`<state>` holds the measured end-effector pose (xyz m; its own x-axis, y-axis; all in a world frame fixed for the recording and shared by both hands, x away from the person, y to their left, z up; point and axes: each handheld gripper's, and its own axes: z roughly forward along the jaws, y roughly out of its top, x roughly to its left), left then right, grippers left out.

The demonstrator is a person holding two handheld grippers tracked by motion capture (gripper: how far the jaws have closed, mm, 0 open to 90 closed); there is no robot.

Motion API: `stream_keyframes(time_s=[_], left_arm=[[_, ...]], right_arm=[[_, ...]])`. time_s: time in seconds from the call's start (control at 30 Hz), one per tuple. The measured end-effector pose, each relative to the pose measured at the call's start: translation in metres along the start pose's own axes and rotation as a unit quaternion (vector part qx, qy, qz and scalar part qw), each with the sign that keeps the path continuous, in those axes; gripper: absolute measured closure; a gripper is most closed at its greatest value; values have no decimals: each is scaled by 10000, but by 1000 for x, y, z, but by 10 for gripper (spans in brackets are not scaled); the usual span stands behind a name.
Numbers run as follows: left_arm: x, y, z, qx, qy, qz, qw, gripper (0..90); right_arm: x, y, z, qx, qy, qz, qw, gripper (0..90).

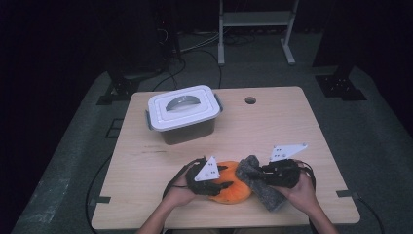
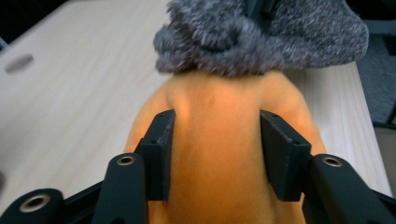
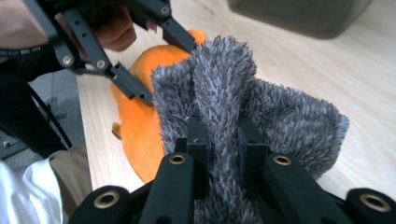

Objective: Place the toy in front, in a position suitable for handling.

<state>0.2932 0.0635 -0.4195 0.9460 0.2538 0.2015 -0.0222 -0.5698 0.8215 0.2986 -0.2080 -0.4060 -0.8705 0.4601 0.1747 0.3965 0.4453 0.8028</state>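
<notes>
Left gripper (image 1: 216,178) — jaws pressing both flanks of the orange plush toy (image 1: 233,187) at the table's (image 1: 272,122) near edge; soft, light, best pinched mid-body. Right gripper (image 1: 258,171) — clamped on a fold of grey fuzzy cloth (image 1: 263,187) touching the toy; limp, likely to sag.

Dim, dark-edged high view; brighter, softly blurred gripper views.
</notes>
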Motion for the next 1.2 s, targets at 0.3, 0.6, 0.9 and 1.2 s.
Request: stream_keyframes(time_s=[0.3,0.6,0.9,1.2], left_arm=[[0,5,2,-6,-204,-67,9998,347],[4,-4,3,119,-256,-417,9987,279],[4,6,-4,235,-271,-276,9990,194],[6,-2,2,559,-320,-394,9971,263]], right_arm=[[-3,3,4,-100,42,42,9999,784],[7,-2,9,107,92,-190,9997,784],[8,3,12,55,89,-212,9997,784],[16,2,13,142,71,-393,9991,784]])
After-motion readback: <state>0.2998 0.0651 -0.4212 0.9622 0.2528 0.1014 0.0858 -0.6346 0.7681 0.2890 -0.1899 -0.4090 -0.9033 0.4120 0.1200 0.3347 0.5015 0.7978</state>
